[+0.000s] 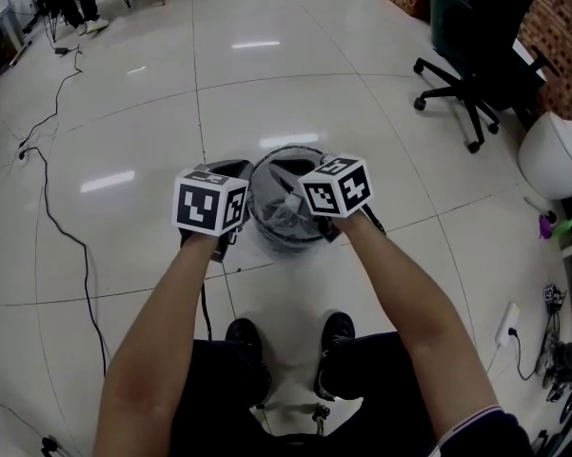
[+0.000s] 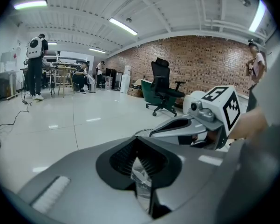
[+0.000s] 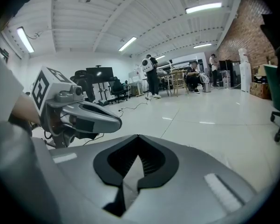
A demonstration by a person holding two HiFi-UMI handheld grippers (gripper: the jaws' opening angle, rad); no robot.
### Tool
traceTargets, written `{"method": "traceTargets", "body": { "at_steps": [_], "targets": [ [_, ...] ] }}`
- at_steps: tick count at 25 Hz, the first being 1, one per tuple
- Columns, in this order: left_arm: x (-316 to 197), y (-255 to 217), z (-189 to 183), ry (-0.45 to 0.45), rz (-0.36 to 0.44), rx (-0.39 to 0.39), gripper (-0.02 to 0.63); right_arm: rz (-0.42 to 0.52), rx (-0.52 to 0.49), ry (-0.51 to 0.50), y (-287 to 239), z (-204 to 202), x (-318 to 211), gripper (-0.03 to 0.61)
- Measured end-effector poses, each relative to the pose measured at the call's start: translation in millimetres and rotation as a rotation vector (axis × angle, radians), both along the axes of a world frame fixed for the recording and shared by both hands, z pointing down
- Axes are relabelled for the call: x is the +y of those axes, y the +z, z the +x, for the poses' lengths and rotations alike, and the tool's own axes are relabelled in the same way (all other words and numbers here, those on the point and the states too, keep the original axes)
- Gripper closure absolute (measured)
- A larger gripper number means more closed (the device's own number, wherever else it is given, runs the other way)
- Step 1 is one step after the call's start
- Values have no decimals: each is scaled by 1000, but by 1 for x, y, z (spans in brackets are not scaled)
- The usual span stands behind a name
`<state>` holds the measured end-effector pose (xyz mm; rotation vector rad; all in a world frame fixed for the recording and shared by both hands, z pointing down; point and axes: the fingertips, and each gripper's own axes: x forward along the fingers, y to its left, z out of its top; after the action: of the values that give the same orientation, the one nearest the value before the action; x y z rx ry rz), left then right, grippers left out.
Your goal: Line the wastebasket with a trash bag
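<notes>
As you look down, far left: a black cable (image 1: 49,212) trails over the glossy tiled floor (image 1: 295,93), well apart from what you're handling.
Your left forearm (image 1: 167,322): bare, reaching forward to the left marker cube (image 1: 209,203), which sits just beside the wastebasket (image 1: 287,149).
Your left tongs (image 2: 139,144): shut tight, with a crinkled strip of the clear trash bag (image 2: 140,178) nipped between them. In the head view their tips sit at the basket's left rim.
Where the wastebasket is: round, grey and upright on the floor, just ahead of your shoes (image 1: 243,336) and between your two tongs.
Where the trash bag is: inside the basket's mouth, crumpled and gathered toward the middle and right. The far rim looks bare.
Your right tongs (image 3: 138,146): shut as well, with a thin pale fold of the bag's film showing in the slit between them. They sit at the basket's right rim, angled toward the left tongs, so each gripper view shows the other gripper close alongside.
Your right forearm (image 1: 409,312): bare, running up to the right marker cube (image 1: 336,186), which sits over the basket's right edge.
Upper right: a black office chair (image 1: 471,65) on castors, well apart from the basket.
Right edge: a white rounded object (image 1: 555,155) on the floor; you can't tell what it is.
</notes>
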<state>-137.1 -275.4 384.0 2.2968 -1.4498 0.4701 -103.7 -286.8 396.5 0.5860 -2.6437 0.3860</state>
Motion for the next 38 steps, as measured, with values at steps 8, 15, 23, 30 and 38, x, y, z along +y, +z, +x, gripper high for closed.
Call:
{"method": "traceTargets", "body": {
  "at_steps": [8,15,23,30,38],
  "targets": [
    [26,-35,24,19,87,8,603,99,-30,39,-45,43,19,577],
    [48,-65,47,25,172,34,603,192,-43,43,-88,74,42,577],
    [78,-83,79,64,227,44,603,250,-105,80,-116,97,72,577],
    [98,-100,90,86,289,52,603,259,-112,80,-117,108,93,577],
    [102,-106,97,97,318,58,603,286,-116,55,-116,103,105,577]
  ]
}}
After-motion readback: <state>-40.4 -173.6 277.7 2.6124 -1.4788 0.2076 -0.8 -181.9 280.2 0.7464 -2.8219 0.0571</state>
